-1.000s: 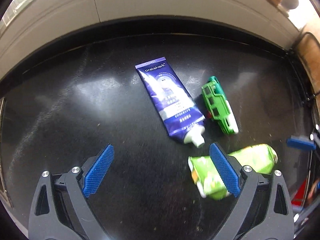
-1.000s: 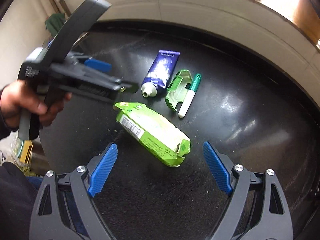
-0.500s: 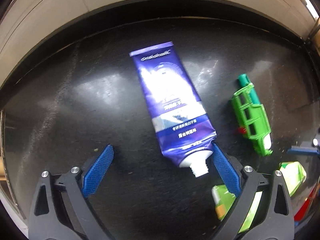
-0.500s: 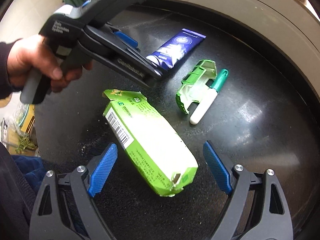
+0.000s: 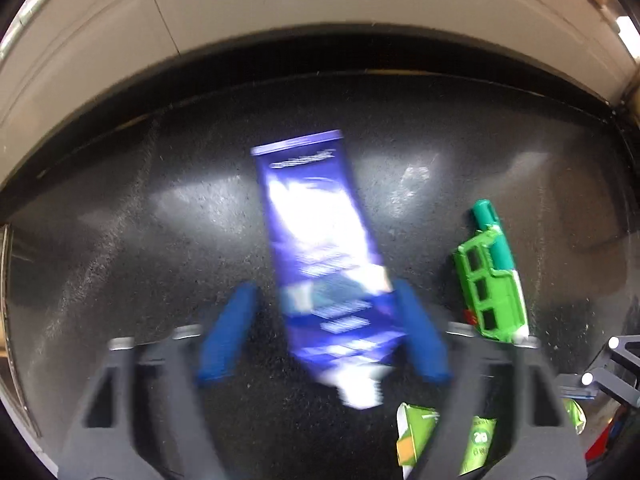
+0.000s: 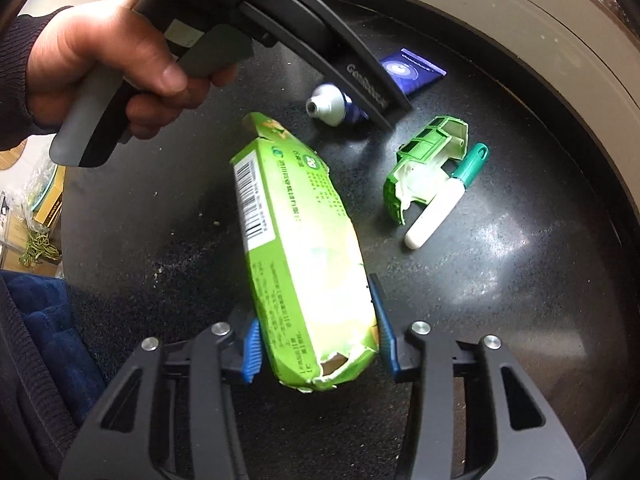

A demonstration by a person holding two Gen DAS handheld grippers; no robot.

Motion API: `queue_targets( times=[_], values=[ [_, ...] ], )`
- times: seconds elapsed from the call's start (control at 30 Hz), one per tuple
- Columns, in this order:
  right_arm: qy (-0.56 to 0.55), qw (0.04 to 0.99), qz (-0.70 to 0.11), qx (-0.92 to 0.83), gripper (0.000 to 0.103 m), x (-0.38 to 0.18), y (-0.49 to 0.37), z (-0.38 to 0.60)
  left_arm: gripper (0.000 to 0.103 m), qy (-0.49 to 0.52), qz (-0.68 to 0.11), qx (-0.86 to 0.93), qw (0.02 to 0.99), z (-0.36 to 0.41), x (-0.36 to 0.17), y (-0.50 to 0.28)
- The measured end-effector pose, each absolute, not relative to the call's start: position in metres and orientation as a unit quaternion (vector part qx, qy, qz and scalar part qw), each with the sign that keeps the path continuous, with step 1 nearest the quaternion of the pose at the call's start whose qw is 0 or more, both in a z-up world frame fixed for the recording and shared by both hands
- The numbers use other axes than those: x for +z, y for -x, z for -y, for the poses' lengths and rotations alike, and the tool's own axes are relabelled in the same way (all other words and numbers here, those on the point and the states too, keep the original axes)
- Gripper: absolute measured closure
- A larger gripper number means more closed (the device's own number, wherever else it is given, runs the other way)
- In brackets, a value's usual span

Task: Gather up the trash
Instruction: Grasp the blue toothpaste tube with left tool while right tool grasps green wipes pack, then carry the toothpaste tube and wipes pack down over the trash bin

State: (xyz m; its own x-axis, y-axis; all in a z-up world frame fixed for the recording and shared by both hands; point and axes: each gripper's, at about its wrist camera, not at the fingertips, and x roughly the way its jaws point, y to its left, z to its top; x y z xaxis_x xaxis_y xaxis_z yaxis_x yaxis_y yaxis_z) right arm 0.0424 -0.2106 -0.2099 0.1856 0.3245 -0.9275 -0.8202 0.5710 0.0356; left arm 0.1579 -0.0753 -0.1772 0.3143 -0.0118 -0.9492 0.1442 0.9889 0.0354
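A blue toothpaste tube lies on the round black table, cap end toward me. My left gripper straddles its lower end, blurred, jaws partly closed with a gap on the left side. My right gripper is shut on the near end of a crushed green carton. The carton's far end shows low in the left wrist view. The tube's cap shows in the right wrist view under the left gripper's body.
A green plastic packaging piece and a green-capped white marker lie together right of the tube, also in the left wrist view. A pale wall rings the table's far edge. Boxes and clutter sit beyond the left edge.
My left gripper has moved over the tube's cap end and its jaws have narrowed around it. My right gripper has advanced and closed on the green carton.
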Motion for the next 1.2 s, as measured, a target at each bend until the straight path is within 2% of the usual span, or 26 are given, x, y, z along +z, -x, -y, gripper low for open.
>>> queue_targets(
  times=[0.2,0.53,0.8,1.0,1.2],
  values=[
    [0.23,0.743,-0.504,0.376,0.059,-0.203,-0.03,0.216,0.051,-0.031,-0.579,-0.045,0.813,0.061,-0.158,-0.145],
    [0.178,0.78,-0.504,0.325,0.06,-0.179,-0.005,0.232,0.051,-0.017,-0.542,-0.038,0.839,0.041,-0.11,-0.075],
    [0.17,0.796,-0.501,0.296,0.06,-0.17,0.001,0.226,0.051,-0.005,-0.533,-0.011,0.846,0.02,-0.116,-0.029],
    [0.17,0.801,-0.482,0.312,0.06,-0.153,-0.003,0.19,0.051,0.028,-0.514,0.039,0.856,-0.025,-0.099,0.017],
    [0.19,0.782,-0.456,0.379,0.059,-0.133,0.006,0.105,0.051,0.051,-0.493,0.13,0.859,-0.086,-0.081,0.084]
  ],
)
